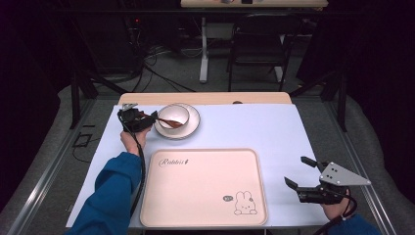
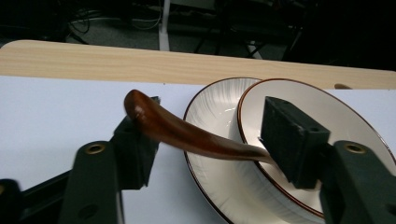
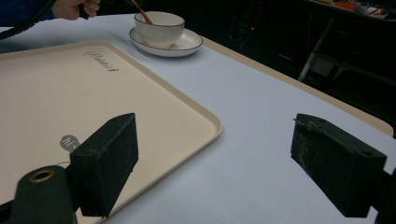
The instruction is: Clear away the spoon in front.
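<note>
tray [image 1: 203, 188] bare | right claw [image 1: 299, 172] spread | left claw [image 1: 147, 117] half-spread around spoon [image 2: 187, 133] handle

Bench [image 1: 254, 127]: pale lavender sheet over a light wood top, wood showing along the far edge.
Floor [image 1: 171, 73]: grey, strewn with dark cables.
Far furniture: black chair [image 1: 257, 46]; white desk leg [image 1: 203, 49].
Light: dim room, bench brightly lit.

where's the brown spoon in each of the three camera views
High view: the spoon lies upper left, its bowl end in the bowl.
Left gripper view: its handle crosses the centre, between the left gripper jaws.
Right gripper view: its handle sticks out of the bowl, top left.
Shared landmark: the saucer under the bowl.
</note>
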`<state>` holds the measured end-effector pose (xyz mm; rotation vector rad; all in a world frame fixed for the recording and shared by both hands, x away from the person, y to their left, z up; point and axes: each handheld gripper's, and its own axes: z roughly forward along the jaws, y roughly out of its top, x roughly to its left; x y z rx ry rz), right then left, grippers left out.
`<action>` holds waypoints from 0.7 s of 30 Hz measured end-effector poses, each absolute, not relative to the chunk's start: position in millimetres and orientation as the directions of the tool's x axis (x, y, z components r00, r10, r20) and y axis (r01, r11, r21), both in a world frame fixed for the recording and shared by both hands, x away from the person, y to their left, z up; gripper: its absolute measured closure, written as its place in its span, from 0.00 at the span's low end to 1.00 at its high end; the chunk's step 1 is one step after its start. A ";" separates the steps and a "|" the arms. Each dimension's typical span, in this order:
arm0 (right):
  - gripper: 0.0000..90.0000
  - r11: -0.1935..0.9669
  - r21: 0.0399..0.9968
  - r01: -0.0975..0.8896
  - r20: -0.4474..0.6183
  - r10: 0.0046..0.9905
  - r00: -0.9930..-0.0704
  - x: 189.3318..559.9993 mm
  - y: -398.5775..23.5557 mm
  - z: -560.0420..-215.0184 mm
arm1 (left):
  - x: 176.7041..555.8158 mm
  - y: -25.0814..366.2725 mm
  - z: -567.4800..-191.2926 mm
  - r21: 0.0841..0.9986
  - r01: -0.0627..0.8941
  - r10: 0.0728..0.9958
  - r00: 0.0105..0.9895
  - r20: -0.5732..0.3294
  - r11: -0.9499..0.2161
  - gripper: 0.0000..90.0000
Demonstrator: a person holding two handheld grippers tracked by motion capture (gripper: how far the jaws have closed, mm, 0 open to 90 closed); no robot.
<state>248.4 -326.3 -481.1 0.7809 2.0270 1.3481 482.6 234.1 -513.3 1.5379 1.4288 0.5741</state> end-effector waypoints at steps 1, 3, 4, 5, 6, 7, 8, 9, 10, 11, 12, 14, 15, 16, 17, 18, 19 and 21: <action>0.16 0.319 0.935 0.153 -0.143 0.735 -0.663 248.4 -326.3 -481.1 | 481.8 234.9 -513.2 0.853 0.509 0.943 0.214 -0.256 0.117 0.48; 0.16 0.319 0.935 0.153 -0.143 0.736 -0.662 248.5 -326.4 -481.1 | 480.3 235.8 -513.1 0.856 0.502 0.942 0.214 -0.260 0.122 0.55; 0.16 0.319 0.935 0.154 -0.142 0.736 -0.662 248.5 -326.3 -481.1 | 479.8 237.2 -513.6 0.858 0.497 0.939 0.219 -0.265 0.126 0.58; 0.16 0.319 0.935 0.154 -0.142 0.736 -0.662 248.5 -326.3 -481.1 | 479.8 237.2 -513.6 0.858 0.497 0.939 0.219 -0.265 0.126 0.60; 0.16 0.320 0.935 0.154 -0.143 0.736 -0.662 248.5 -326.2 -481.2 | 479.5 238.1 -513.8 0.859 0.494 0.938 0.220 -0.269 0.131 0.60; 0.16 0.319 0.935 0.153 -0.143 0.735 -0.662 248.4 -326.3 -481.1 | 478.9 239.5 -513.6 0.859 0.496 0.938 0.221 -0.268 0.129 0.65; 0.16 0.319 0.935 0.153 -0.143 0.735 -0.662 248.4 -326.3 -481.1 | 478.9 239.5 -513.6 0.859 0.496 0.938 0.221 -0.268 0.129 0.66; 0.16 0.320 0.935 0.153 -0.143 0.735 -0.663 248.4 -326.5 -481.1 | 478.7 239.5 -513.9 0.862 0.489 0.938 0.219 -0.267 0.131 0.66; 0.16 0.319 0.935 0.152 -0.143 0.736 -0.662 248.5 -326.5 -481.1 | 478.5 239.8 -513.9 0.863 0.487 0.936 0.224 -0.272 0.134 0.68; 0.16 0.319 0.935 0.153 -0.143 0.735 -0.662 248.5 -326.5 -481.1 | 478.4 240.0 -513.6 0.864 0.485 0.935 0.228 -0.273 0.135 0.68; 0.16 0.319 0.935 0.153 -0.143 0.735 -0.663 248.6 -326.4 -481.2 | 478.2 239.8 -512.7 0.870 0.475 0.936 0.229 -0.268 0.132 0.70; 0.16 0.319 0.935 0.154 -0.142 0.735 -0.663 248.6 -326.4 -481.3 | 477.6 239.9 -511.4 0.872 0.474 0.934 0.238 -0.266 0.127 0.72; 0.16 0.319 0.935 0.154 -0.142 0.735 -0.663 248.6 -326.4 -481.3 | 477.6 239.9 -511.4 0.872 0.474 0.934 0.238 -0.266 0.127 0.72; 0.16 0.319 0.935 0.153 -0.142 0.736 -0.662 248.6 -326.4 -481.2 | 477.4 239.8 -511.0 0.872 0.472 0.933 0.241 -0.266 0.127 0.72; 0.16 0.319 0.935 0.153 -0.142 0.736 -0.662 248.6 -326.4 -481.2 | 477.1 239.5 -510.0 0.874 0.469 0.932 0.246 -0.266 0.126 0.73; 0.16 0.319 0.935 0.154 -0.142 0.735 -0.663 248.6 -326.3 -481.2 | 477.0 239.1 -509.5 0.876 0.464 0.932 0.246 -0.265 0.127 0.73; 0.16 0.319 0.935 0.154 -0.142 0.735 -0.663 248.6 -326.3 -481.2 | 477.0 239.1 -509.5 0.876 0.464 0.932 0.246 -0.265 0.127 0.74; 0.16 0.320 0.935 0.154 -0.143 0.735 -0.663 248.6 -326.3 -481.2 | 476.8 239.1 -508.0 0.878 0.461 0.930 0.255 -0.266 0.125 0.74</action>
